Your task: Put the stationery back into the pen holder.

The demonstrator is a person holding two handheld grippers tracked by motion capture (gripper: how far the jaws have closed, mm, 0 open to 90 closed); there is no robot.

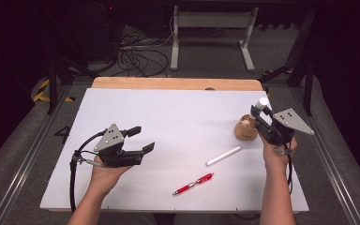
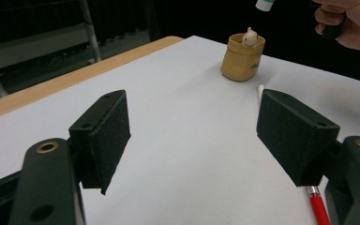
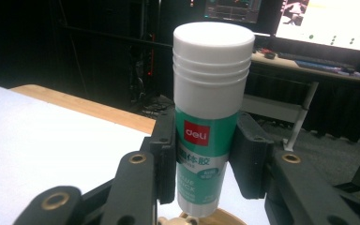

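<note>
Both my grippers are black. The left gripper [image 1: 140, 139] wears a grey three-cornered plate [image 1: 110, 138] dotted with small dark holes, and a black cable [image 1: 73, 173] loops off its back. The right gripper [image 1: 258, 114] carries a matching plate [image 1: 292, 120], with a thin black cable hanging beneath. Up close, my pads [image 2: 111, 132] are dark, grainy foam blocks, and brass-ringed screw holes [image 2: 47, 147] mark the jaw arms. My forearms are bare, no sleeves.
</note>
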